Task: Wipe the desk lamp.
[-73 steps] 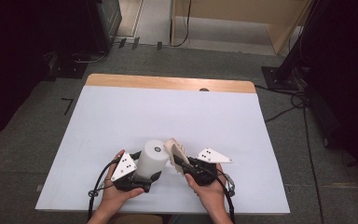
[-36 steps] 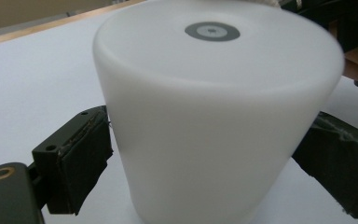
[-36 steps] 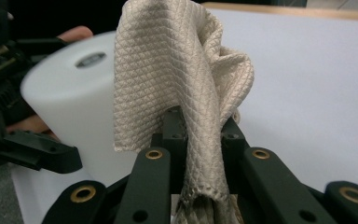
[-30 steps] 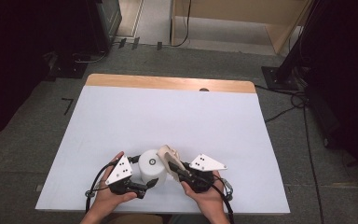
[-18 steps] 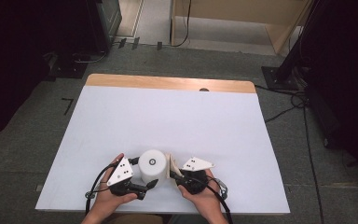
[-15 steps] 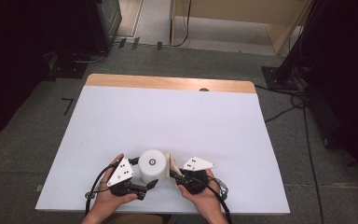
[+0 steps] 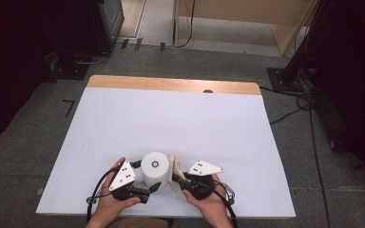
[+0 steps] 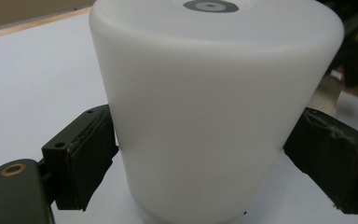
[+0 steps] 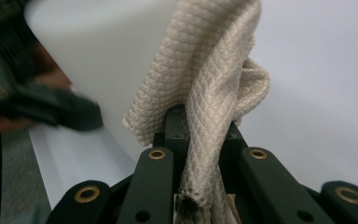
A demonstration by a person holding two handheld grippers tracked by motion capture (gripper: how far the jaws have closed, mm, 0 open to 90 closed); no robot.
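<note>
Your right gripper (image 7: 177,179) has its jaws pressed together on a beige cloth (image 9: 205,88), pinching a bunched fold that rises past the tips and drapes toward the white container (image 7: 154,168). Your left gripper (image 7: 147,186) clamps that container around its lower wall, one pad (image 8: 91,154) on each side, so it stands upright near the front edge of the table (image 7: 180,118), between your two hands.

Progress, judged from the layout: looks like a wipe-down of the container. Grip on the container done, cloth picked up and brought to its right flank. From the high view the cloth sits just beside or against the wall. How much of the surface has been wiped you can't read off; no dirt or streaks visible. Likely left: rub round the sides and top, then set both down.

View differences: the left gripper view gives you the pad contact and the grey disc (image 8: 209,6) on top of the container, plus a sliver of cloth at its right edge. The right gripper view gives the weave of the cloth and how deep it sits between the jaws, with the left gripper blurred at its left. The high view alone gives placement on the table and both hands.
</note>
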